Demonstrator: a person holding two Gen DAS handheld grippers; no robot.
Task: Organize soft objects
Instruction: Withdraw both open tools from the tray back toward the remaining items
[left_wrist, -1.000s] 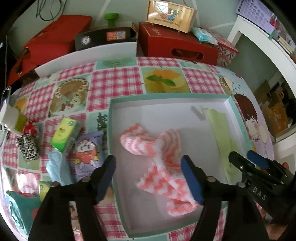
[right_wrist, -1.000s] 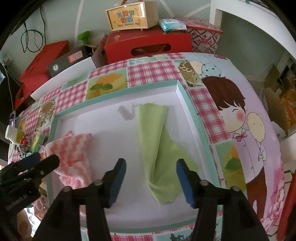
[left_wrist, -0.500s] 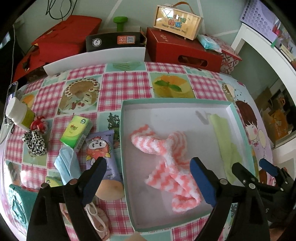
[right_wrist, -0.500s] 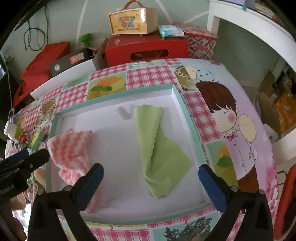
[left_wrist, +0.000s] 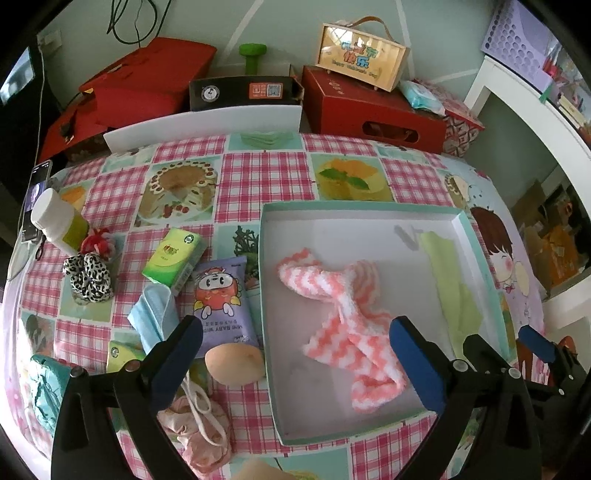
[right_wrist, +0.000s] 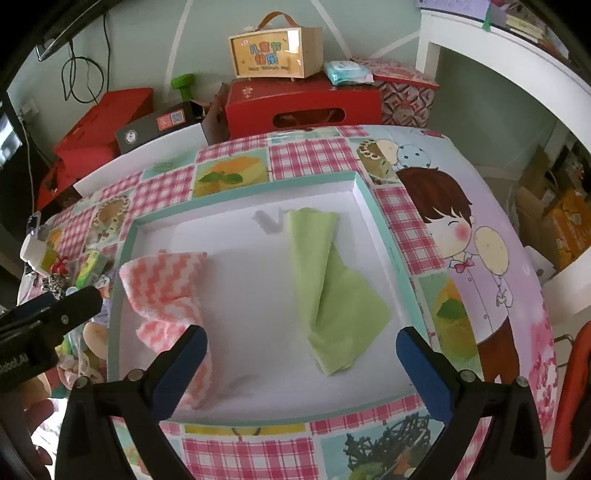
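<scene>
Two cloths in tray, left tongs opening, right tongs spread, both empty

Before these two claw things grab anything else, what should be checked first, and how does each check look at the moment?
1. Left gripper empty: ok; its jaws are opening, nothing between them.
2. Right gripper empty: ok; open wide, holding nothing.
3. Pink striped cloth inside the white tray: ok.
4. Green cloth inside the tray: ok, lying flat near the right wall.
5. Soft things left outside: not ok; blue face mask and leopard scrunchie lie on the tablecloth.
6. Tray has room for more: ok, bare floor between the cloths.
</scene>
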